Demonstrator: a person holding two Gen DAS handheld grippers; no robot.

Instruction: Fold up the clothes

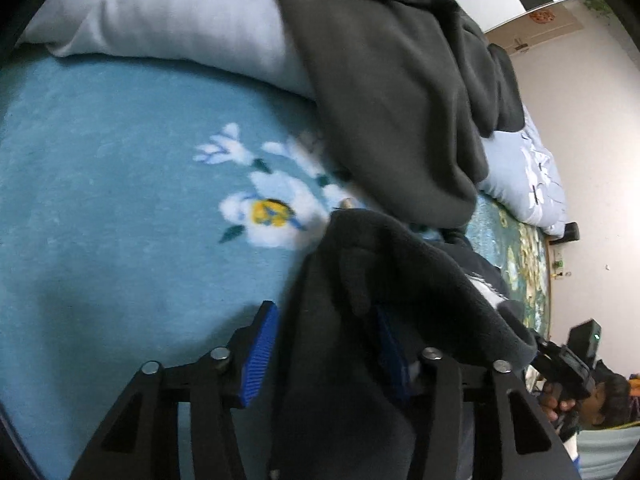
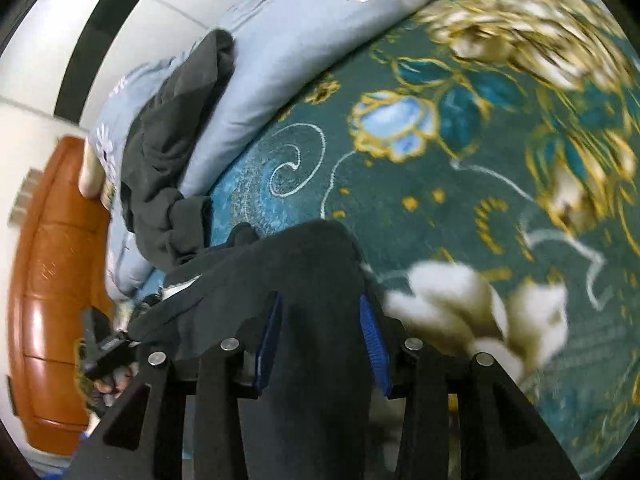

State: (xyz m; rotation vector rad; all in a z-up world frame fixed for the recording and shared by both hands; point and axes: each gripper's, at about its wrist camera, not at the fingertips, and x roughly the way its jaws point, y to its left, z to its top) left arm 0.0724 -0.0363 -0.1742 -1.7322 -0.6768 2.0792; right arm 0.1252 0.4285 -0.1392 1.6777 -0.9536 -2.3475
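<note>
A dark grey fleece garment (image 1: pixel 384 280) hangs between my two grippers above the bed. My left gripper (image 1: pixel 326 354) is shut on one edge of it; the cloth drapes over the right finger and hides most of its blue pad. In the right wrist view the same garment (image 2: pixel 304 280) runs between the blue pads (image 2: pixel 374 344) of my right gripper (image 2: pixel 320 344), which is shut on it. A second dark grey garment (image 1: pixel 392 80) lies crumpled over the pillows; it also shows in the right wrist view (image 2: pixel 176 128).
A light blue blanket with white flowers (image 1: pixel 120 200) covers the bed on the left. A teal and gold floral blanket (image 2: pixel 480 160) covers the right. Pale blue pillows (image 1: pixel 180 12) lie along the wall. An orange-brown headboard (image 2: pixel 52 280) stands at the bed's end.
</note>
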